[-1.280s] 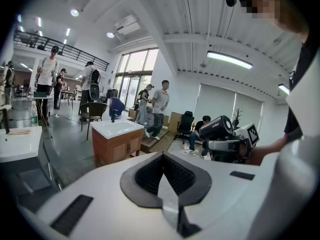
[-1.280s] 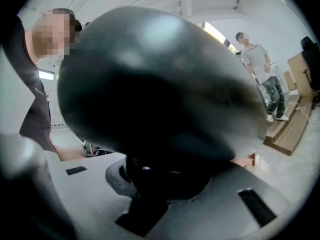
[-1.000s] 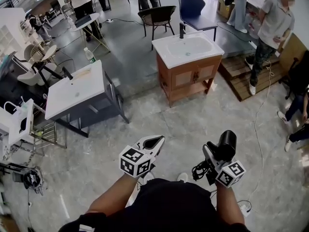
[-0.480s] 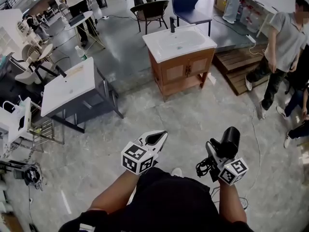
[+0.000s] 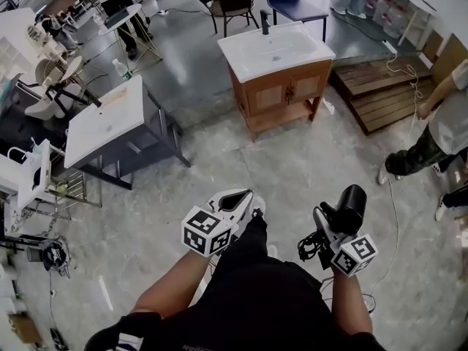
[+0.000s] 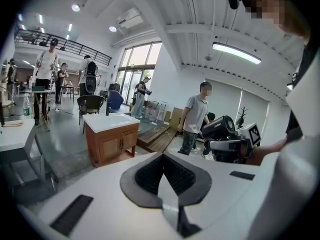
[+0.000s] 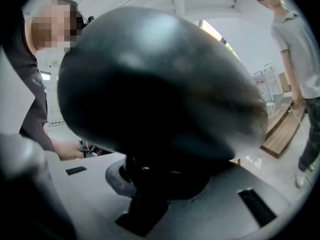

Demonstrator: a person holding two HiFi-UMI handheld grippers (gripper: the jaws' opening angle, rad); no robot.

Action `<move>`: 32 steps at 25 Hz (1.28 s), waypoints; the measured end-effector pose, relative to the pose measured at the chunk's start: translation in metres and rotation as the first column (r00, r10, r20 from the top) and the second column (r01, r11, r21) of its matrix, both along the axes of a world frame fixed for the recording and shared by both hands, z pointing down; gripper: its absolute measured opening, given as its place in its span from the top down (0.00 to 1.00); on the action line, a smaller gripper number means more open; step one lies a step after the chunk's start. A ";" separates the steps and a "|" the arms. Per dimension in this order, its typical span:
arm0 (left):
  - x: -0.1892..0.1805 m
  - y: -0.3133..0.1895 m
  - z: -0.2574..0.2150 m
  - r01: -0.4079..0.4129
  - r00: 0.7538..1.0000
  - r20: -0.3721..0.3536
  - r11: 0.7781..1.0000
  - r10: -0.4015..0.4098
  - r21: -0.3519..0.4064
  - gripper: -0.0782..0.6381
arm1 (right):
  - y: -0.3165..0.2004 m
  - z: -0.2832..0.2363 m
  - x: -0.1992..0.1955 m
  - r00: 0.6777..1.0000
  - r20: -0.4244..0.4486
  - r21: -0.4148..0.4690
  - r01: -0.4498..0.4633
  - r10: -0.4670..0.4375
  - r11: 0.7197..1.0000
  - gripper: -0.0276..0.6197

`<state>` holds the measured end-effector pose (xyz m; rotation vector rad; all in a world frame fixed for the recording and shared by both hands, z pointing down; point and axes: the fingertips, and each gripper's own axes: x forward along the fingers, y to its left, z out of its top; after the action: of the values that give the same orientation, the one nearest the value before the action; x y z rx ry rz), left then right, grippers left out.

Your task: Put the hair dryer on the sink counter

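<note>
Head view shows both grippers low in frame in front of me, placed as they were one second ago. The right gripper (image 5: 330,224) is clamped on the dryer (image 5: 349,202). Its jaws stand partly apart around the handle, the barrel stands above them, and the grip is unchanged from the earlier frame. The cord (image 5: 310,246) hangs bunched just beside that gripper. In the right gripper view the dryer (image 7: 160,84) fills most of the frame, with its handle seated between the pads of the right gripper (image 7: 160,179). The left gripper (image 5: 235,198) carries nothing. In the left gripper view its jaws are together, and the left gripper (image 6: 165,171) has nothing between them. The dryer (image 6: 218,127) shows to its right. The counter (image 5: 245,63), a white top on a wood cabinet, stands across the floor, well apart from the dryer, and now sits slightly higher in frame than before. The bystander (image 5: 417,156) has shifted from the upper right to the right edge. My leg (image 5: 252,229) now reaches forward between the grippers.
</note>
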<state>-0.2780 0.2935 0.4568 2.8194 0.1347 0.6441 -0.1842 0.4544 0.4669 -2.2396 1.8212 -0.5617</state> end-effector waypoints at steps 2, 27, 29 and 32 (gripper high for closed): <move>0.011 -0.002 0.003 -0.009 1.000 -0.001 1.000 0.009 -0.005 0.89 | -0.002 0.002 0.005 1.000 -0.008 -0.011 -0.002 0.002 1.000 0.82; 0.183 -0.186 -0.007 -0.005 0.998 -0.067 1.000 0.005 0.001 0.89 | -0.196 -0.011 0.168 0.996 -0.080 -0.080 0.043 -0.050 0.996 0.82; 0.192 -0.206 -0.005 0.003 0.998 -0.067 1.000 -0.002 0.004 0.89 | -0.212 -0.011 0.181 0.995 -0.087 -0.077 0.039 -0.046 0.996 0.82; 0.207 -0.230 -0.001 0.008 0.998 -0.069 1.000 -0.007 0.007 0.89 | -0.233 -0.007 0.198 0.993 -0.105 -0.076 0.036 -0.044 0.996 0.82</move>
<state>-0.0715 0.0640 0.4561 2.8485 0.1346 0.5473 0.0142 0.2216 0.4597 -2.3277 1.9308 -0.5339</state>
